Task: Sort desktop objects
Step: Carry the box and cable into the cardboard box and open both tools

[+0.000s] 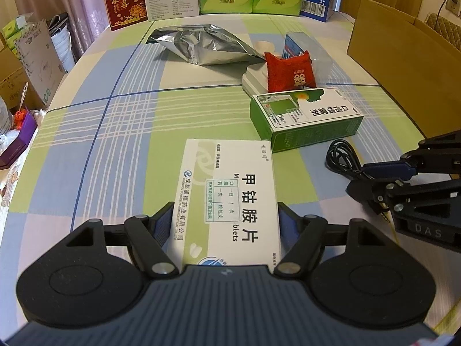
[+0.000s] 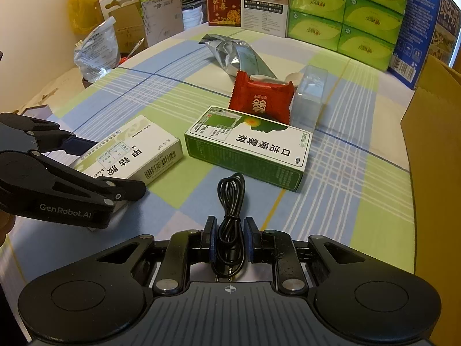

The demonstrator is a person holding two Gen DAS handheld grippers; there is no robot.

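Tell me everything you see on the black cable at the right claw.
The black cable is a thin, glossy cord coiled into a narrow loop bundle, cinched at the middle by a tie. It lies on the checked tablecloth, just in front of the green box. Two metal plugs poke out at the near end. The right claw straddles it, pads close at either side; contact is unclear.

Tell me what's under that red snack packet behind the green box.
The red packet leans on a white block with a clear plastic box beside it. What the white block is, and whether anything lies beneath it, stays hidden.
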